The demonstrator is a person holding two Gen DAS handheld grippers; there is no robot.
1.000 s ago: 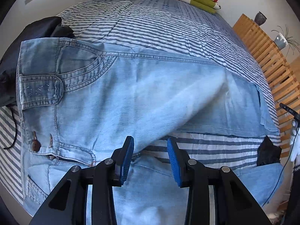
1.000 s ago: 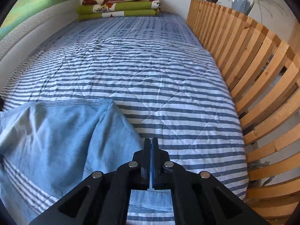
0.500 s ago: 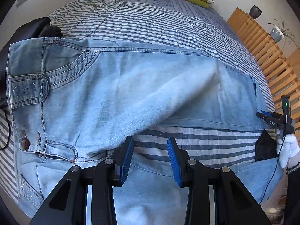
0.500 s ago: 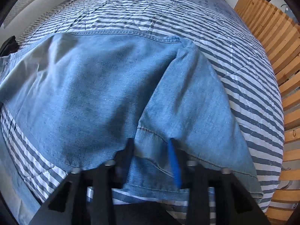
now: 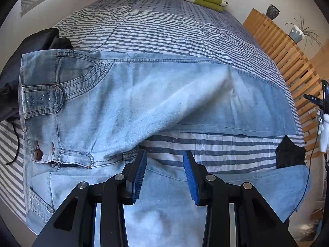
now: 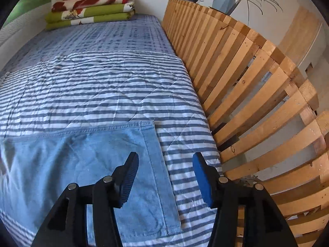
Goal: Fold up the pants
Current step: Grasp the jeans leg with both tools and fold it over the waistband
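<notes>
as the right claw (image 6: 164,177) opens, pants (image 6: 82,175) hem lies beneath, unheld

I see the pants (image 5: 127,103) across the bed (image 5: 164,33), 1 leg hem (image 6: 152,164) nearest the slatted frame (image 6: 246,82), folded blankets (image 6: 90,8) behind.

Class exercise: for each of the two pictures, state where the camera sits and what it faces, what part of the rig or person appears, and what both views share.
Left wrist: on the left gripper, angled down at the jeans' waist; a white-gloved hand at the right edge.
Right wrist: on the right gripper, jaws opening and nothing between them, facing the leg hem and wooden slats.
Shared: jeans, striped quilt, folded blankets, slats.
</notes>
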